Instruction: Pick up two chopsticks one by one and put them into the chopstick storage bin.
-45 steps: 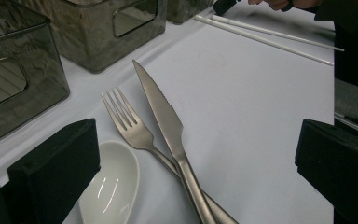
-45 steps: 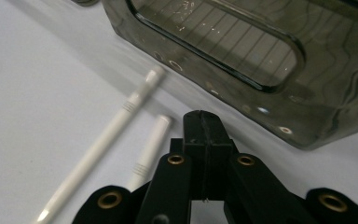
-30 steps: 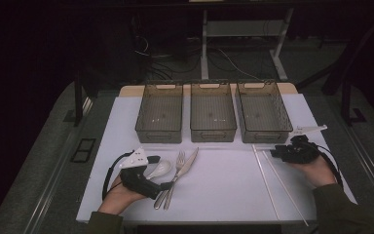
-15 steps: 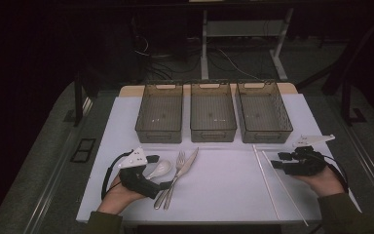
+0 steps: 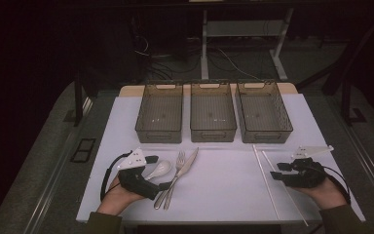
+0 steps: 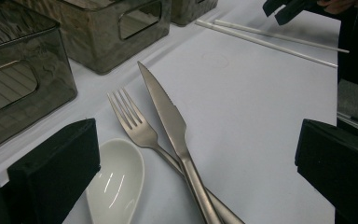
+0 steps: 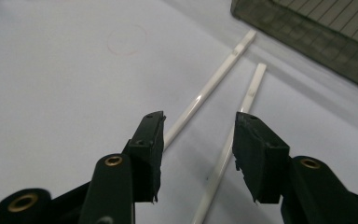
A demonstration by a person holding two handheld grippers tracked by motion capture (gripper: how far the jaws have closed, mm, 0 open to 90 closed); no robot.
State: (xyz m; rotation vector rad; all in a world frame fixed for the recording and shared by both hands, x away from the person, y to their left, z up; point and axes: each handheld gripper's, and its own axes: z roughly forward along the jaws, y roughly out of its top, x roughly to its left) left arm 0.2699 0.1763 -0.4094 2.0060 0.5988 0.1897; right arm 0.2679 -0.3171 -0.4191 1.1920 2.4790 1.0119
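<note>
Both my tongs hang released over the white sheet, gripping nothing.

My left gripper (image 5: 159, 171) is spread wide: in its own view one black jaw stands beside the white spoon (image 6: 114, 184) and the other far off at the opposite edge, with the fork (image 6: 137, 126) and the knife (image 6: 170, 121) lying between them, handles crossed. My right gripper (image 7: 196, 144) is parted too, its jaws low over the two white chopsticks (image 7: 214, 81), one stick running under the gap, the other just beside it; I cannot tell whether a jaw touches either. From the high view my hands sit at the near edge of the table (image 5: 224, 180), well apart. Beyond them three smoky plastic bins (image 5: 213, 114) stand side by side at the far side.
</note>
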